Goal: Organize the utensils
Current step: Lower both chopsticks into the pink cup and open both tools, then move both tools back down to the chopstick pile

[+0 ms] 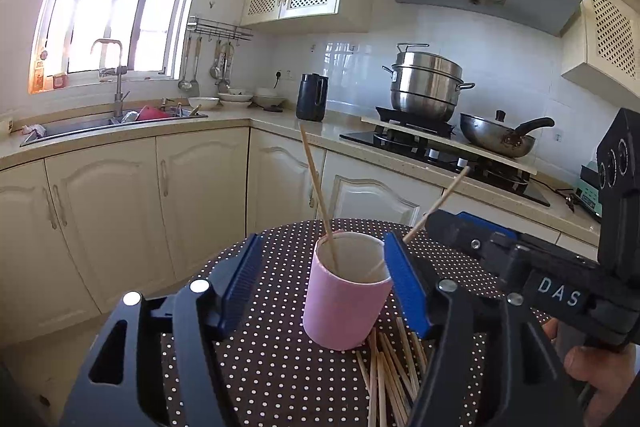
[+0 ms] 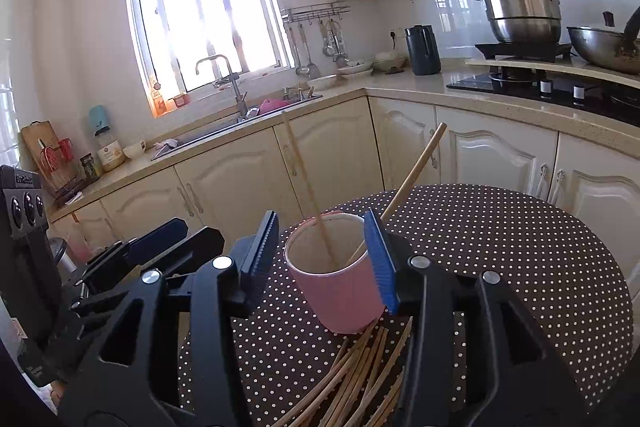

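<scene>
"DAS" on the right hand-held gripper point(image 1: 416, 227)

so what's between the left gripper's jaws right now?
The pink cup, upright on the dotted tablecloth, with two chopsticks standing in it. The left gripper has its jaws open on both sides of it, not clamped, as the left wrist view shows.

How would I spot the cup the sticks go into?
Find the round polka-dot table in the kitchen. Near its front stands a pink cup, upright beside a loose pile of chopsticks. Only it holds two chopsticks upright.
</scene>
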Available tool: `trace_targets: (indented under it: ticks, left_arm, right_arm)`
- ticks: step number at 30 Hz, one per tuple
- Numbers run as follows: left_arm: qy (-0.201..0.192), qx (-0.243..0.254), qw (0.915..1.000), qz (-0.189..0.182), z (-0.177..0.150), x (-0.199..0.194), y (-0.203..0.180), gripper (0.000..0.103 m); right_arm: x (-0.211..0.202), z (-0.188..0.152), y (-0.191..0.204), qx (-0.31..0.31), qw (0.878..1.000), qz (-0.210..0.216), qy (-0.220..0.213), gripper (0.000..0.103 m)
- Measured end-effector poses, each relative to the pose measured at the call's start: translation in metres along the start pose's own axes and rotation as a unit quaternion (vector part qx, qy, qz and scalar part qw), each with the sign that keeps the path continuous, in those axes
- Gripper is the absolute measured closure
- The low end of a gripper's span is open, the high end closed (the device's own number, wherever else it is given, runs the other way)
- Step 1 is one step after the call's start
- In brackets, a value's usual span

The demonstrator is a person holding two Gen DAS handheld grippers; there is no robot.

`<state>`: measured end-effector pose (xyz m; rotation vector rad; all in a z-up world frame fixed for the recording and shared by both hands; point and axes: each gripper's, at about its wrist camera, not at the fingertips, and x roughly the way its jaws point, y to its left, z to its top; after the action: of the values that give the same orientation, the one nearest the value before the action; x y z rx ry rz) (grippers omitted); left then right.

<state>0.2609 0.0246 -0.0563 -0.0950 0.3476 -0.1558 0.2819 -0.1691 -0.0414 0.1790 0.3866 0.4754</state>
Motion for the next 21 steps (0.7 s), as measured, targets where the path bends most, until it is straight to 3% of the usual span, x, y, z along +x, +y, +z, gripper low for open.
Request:
trace_targets:
  ticks: [5,13,17,21]
  left_arm:
    - [-0.009,0.009,0.9999,0.002,0.001,-0.022,-0.006,0.038]
    - [0.018,0.023,0.9996,0.001,-0.008,-0.037,-0.012,0.037]
    - [0.063,0.033,0.9974,-0.006,-0.020,-0.032,-0.016,0.037]
    - [0.125,0.066,0.9899,-0.012,-0.036,-0.020,-0.027,0.037]
  right_arm:
    - [-0.021,0.000,0.014,-0.023,1.000,-0.004,-0.002,0.053]
    - [-0.045,-0.010,0.023,-0.042,0.999,-0.013,0.013,0.051]
    - [-0.049,-0.021,0.018,-0.041,0.998,-0.020,0.030,0.051]
    - [-0.048,-0.035,0.010,-0.034,0.997,-0.026,0.057,0.051]
